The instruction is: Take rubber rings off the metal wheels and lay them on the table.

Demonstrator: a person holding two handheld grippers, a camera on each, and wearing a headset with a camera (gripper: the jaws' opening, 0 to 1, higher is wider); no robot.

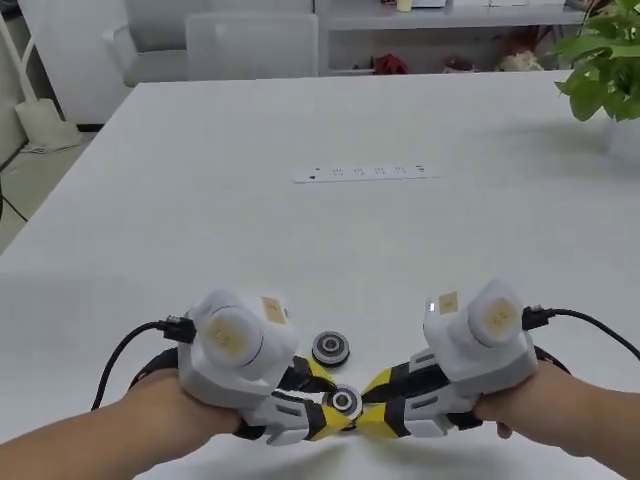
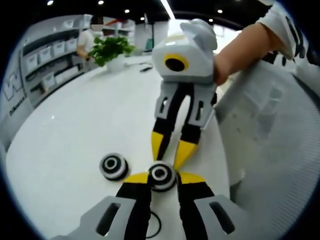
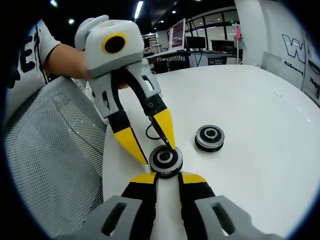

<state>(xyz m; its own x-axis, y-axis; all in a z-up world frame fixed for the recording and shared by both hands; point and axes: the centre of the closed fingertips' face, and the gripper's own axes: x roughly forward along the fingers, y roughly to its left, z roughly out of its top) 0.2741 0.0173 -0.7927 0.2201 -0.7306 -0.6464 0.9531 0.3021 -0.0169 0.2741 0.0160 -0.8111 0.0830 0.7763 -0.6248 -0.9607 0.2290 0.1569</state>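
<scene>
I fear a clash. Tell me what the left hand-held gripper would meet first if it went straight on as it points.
The wheel, seemingly held between the tips of the left hand-held gripper. Just past it comes the right hand-held gripper, pointing back at it.

table (image 1: 300,230) – smooth white, faint sheen | wheel (image 3: 166,160) – shiny metal, black rubber ring (image 3: 179,163) | chair mesh (image 3: 55,150) – woven

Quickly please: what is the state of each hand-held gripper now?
Left hand-held gripper: closed on the wheel.
Right hand-held gripper: tips at the same wheel; grip cannot be told.
</scene>
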